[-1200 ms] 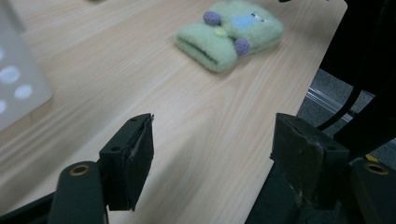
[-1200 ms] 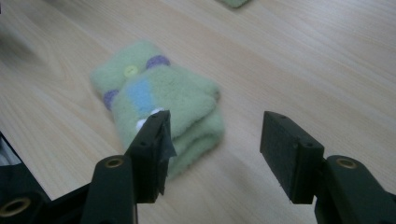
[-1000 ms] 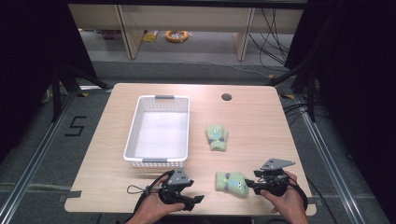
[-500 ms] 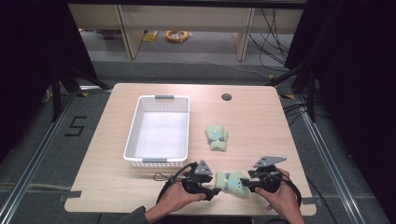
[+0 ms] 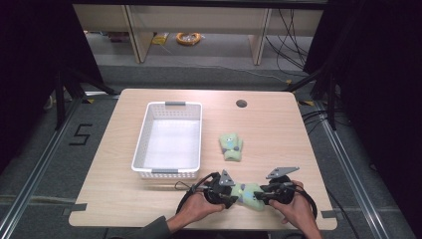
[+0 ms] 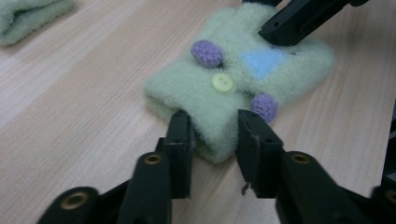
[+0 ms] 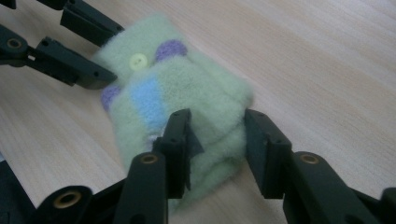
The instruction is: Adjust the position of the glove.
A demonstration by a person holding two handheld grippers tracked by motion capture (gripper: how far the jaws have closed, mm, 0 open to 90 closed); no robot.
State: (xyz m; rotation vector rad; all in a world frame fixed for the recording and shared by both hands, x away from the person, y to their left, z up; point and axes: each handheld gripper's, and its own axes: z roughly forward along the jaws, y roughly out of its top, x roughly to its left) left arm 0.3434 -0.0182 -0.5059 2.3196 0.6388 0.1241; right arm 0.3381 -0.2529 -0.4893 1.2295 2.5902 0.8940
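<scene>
table [image 5: 124, 199] | 1 basket [image 5: 169, 137] | 2 green mittens [image 5: 231, 147] [image 5: 247, 194] | 2 grippers [image 5: 230, 195] [image 5: 263, 195]

On the table [image 5: 124, 199], near its front edge, a folded mitten [image 5: 247, 194] lies between the left gripper [image 5: 230, 193] and the right gripper [image 5: 263, 195], one end between each pair of jaws. Behind the left gripper and slightly to its left stands a basket [image 5: 169, 140]. A second mitten [image 5: 231, 147] lies behind both grippers, right of the basket. A hole [image 5: 241, 103] sits far behind them, near the back edge.
</scene>
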